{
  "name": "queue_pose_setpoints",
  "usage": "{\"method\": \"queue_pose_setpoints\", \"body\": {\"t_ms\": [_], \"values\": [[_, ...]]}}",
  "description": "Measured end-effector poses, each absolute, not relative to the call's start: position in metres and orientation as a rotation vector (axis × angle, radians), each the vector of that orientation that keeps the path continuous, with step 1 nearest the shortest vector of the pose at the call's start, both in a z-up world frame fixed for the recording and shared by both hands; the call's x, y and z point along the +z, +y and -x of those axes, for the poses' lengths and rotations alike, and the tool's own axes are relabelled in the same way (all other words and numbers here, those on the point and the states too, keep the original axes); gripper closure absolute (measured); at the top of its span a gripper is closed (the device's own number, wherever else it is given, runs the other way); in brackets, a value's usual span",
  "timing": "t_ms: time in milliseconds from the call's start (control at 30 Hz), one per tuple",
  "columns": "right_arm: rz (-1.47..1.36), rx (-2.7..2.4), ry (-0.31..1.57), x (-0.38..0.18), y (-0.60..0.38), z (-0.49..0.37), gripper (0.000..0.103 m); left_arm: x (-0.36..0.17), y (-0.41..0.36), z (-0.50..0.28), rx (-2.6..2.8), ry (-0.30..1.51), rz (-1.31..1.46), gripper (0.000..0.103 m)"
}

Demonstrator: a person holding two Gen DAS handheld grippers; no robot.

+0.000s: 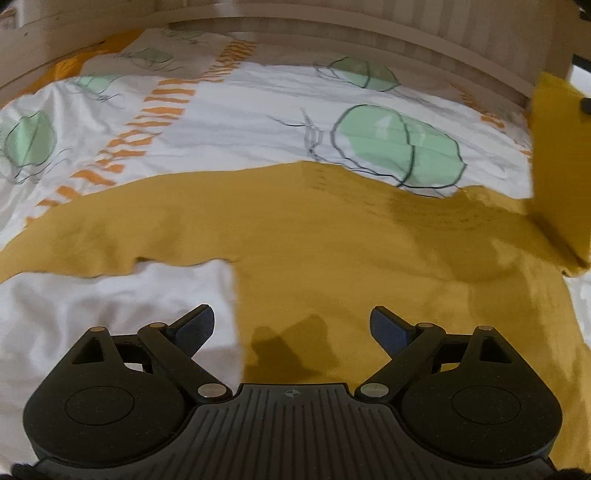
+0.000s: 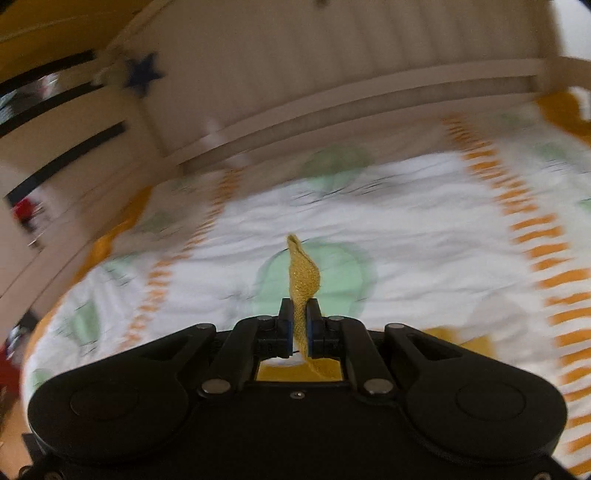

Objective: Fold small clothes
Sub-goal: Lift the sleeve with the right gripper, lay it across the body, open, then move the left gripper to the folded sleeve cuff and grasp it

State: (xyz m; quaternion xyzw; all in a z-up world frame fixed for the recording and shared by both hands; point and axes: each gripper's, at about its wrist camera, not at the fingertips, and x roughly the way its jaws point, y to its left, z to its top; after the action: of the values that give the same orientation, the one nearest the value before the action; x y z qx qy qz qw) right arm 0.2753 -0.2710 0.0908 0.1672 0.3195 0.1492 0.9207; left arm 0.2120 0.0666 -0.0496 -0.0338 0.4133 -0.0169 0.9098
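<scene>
My right gripper (image 2: pixel 299 325) had its jaws clamped on a raised edge of the mustard-yellow garment (image 1: pixel 332 236), held above the bed. My left gripper (image 1: pixel 291 328) hovered low with jaws spread wide and empty over the garment, which lay flat on the patterned duvet (image 1: pixel 229 122). No writing was readable.

The mustard garment (image 1: pixel 332 236) is matt knit cloth, its weave coarse and slightly glittery where pinched in the right gripper (image 2: pixel 299 325). The bedsheet (image 1: pixel 236 122) is smooth, thin printed cotton, creased (most at 9 o'clock). Both grippers are matt black plastic; the left gripper (image 1: pixel 291 325) has dull metal pivot pins and blue rubbery pads (image 1: pixel 388 328). The bed frame (image 1: pixel 332 33) is pale, smooth wood.
</scene>
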Motion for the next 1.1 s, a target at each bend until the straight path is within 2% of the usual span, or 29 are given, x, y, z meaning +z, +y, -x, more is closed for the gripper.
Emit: {"method": "queue_pose_setpoints", "body": {"t_ms": [433,567,633,700,767,833,900,1033,1100], "values": [[-0.386,0.451,0.780,-0.006,-0.132,-0.275,0.088,-0.056,0.121,-0.211,0.012,0.902,0.127,0.011],[-0.359,0.476,0.779,-0.025,-0.120,-0.268,0.081,-0.056,0.124,-0.214,-0.014,0.916,0.162,0.011],[-0.376,0.490,0.786,-0.031,-0.122,-0.265,0.073,-0.056,0.123,-0.218,-0.032,0.922,0.175,0.011],[-0.385,0.487,0.785,-0.031,-0.131,-0.260,0.049,-0.055,0.118,-0.224,-0.049,0.927,0.177,0.011],[-0.376,0.472,0.765,-0.027,-0.140,-0.252,0.042,-0.053,0.112,-0.231,-0.067,0.927,0.171,0.011],[-0.337,0.442,0.746,-0.023,-0.149,-0.243,0.040,-0.051,0.101,-0.239,-0.091,0.928,0.166,0.011],[-0.296,0.412,0.727,-0.018,-0.161,-0.231,0.025,-0.050,0.091,-0.247,-0.116,0.930,0.165,0.011],[-0.224,0.324,0.696,-0.019,-0.188,-0.205,0.014,-0.053,0.068,-0.264,-0.161,0.945,0.156,0.011],[-0.186,0.281,0.692,-0.022,-0.196,-0.194,0.004,-0.058,0.057,-0.271,-0.178,0.960,0.150,0.012]]}}
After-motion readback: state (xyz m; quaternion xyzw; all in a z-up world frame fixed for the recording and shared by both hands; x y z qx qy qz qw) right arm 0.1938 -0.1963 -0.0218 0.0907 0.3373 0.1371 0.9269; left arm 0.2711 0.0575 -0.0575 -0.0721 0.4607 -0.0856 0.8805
